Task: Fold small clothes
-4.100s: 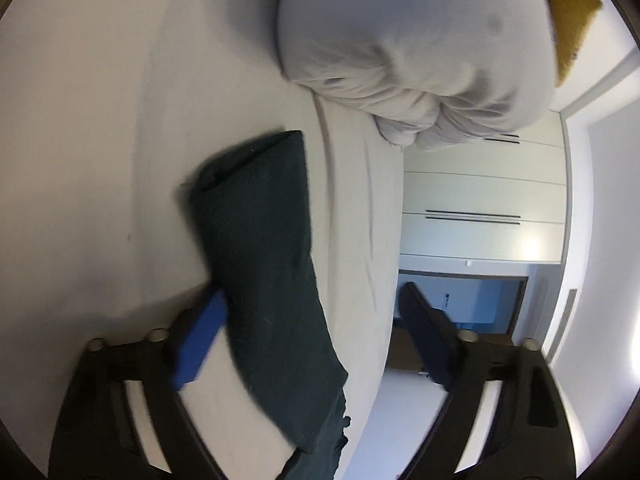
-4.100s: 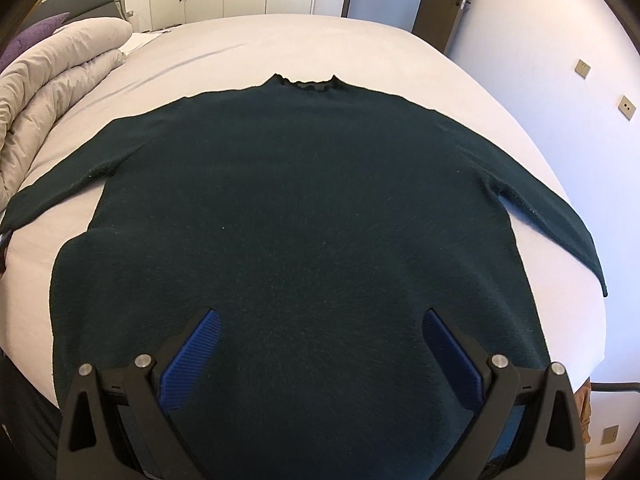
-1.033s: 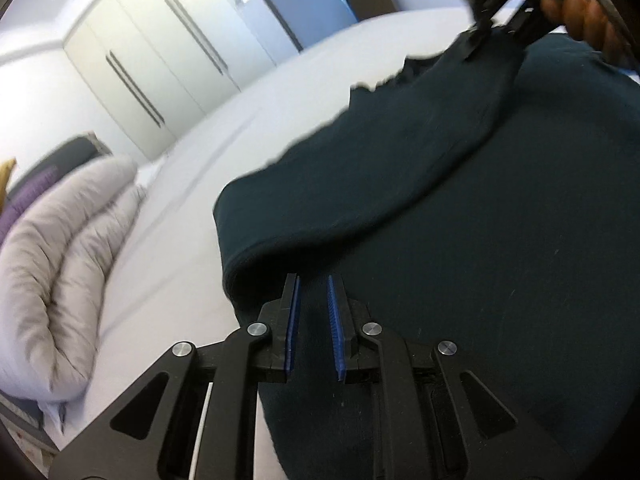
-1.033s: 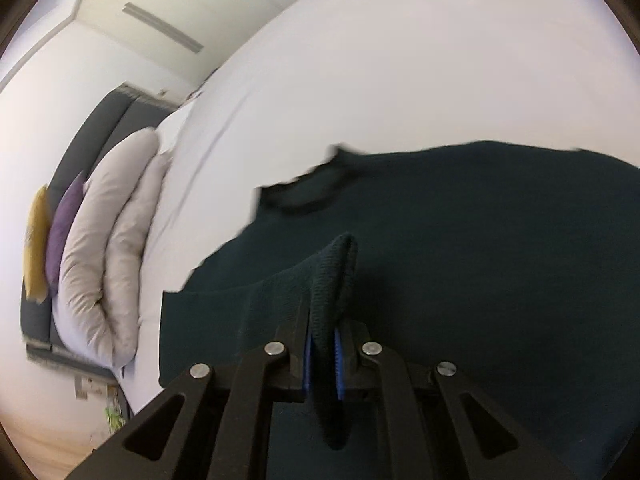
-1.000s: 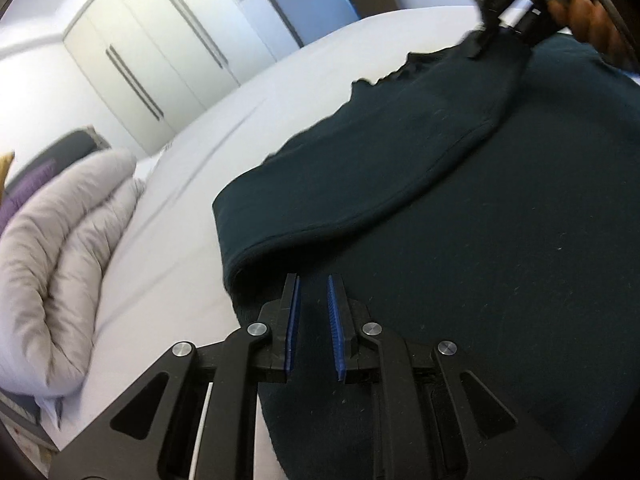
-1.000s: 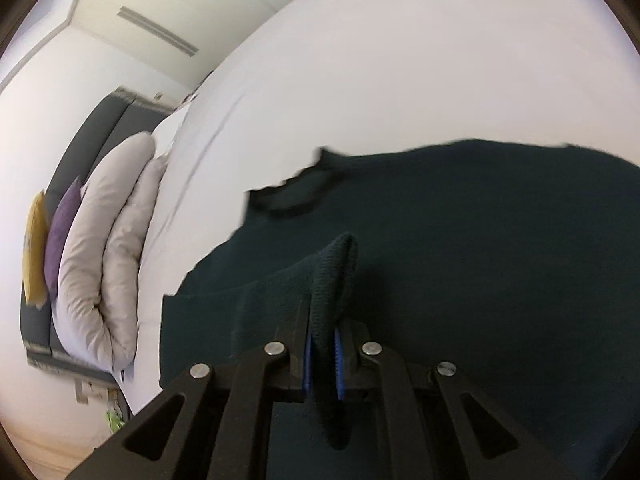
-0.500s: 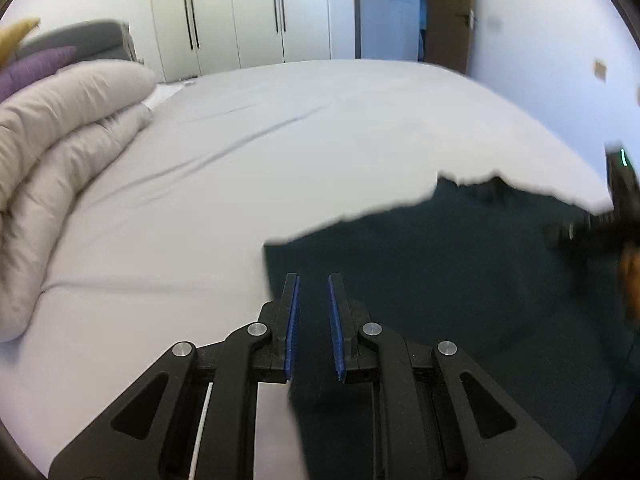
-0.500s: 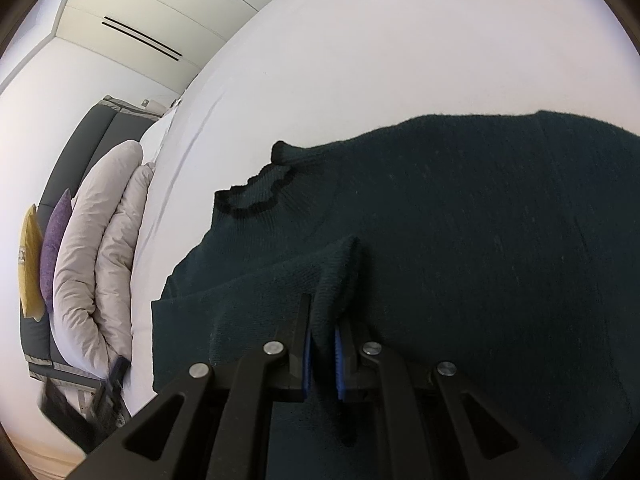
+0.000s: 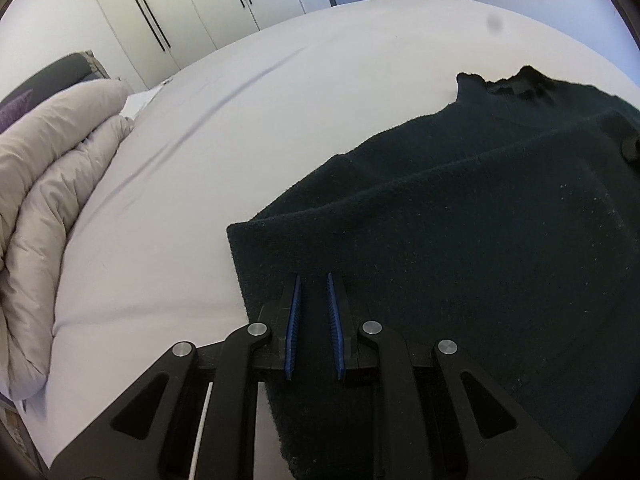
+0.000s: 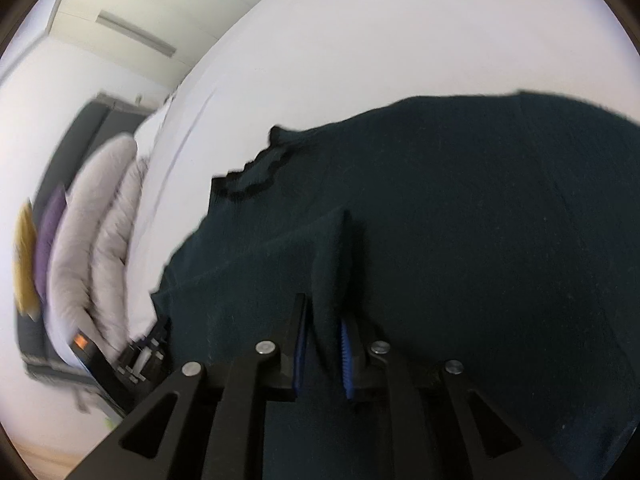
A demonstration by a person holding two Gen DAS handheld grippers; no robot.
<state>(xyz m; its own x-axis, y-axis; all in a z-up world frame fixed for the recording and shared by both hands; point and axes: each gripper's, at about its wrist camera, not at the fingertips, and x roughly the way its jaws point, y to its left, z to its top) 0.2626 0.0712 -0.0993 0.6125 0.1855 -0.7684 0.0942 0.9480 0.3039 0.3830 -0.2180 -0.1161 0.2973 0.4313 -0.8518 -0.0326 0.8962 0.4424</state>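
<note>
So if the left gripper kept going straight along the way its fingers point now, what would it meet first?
Most likely the dark green knitted sweater: the left gripper, shut and empty, points down over its folded edge on the white bed sheet. Depth is uncertain.

Bare bed sheet (image 9: 248, 128) lies open on the far and left sides of the dark sweater (image 9: 460, 240); a gripper could pass freely there. The rolled grey duvet (image 9: 44, 200) bulks along the left edge, with purple (image 10: 50, 240) and yellow (image 10: 24, 256) cushions behind it. Wardrobe doors (image 9: 180, 12) close off the far side.
</note>
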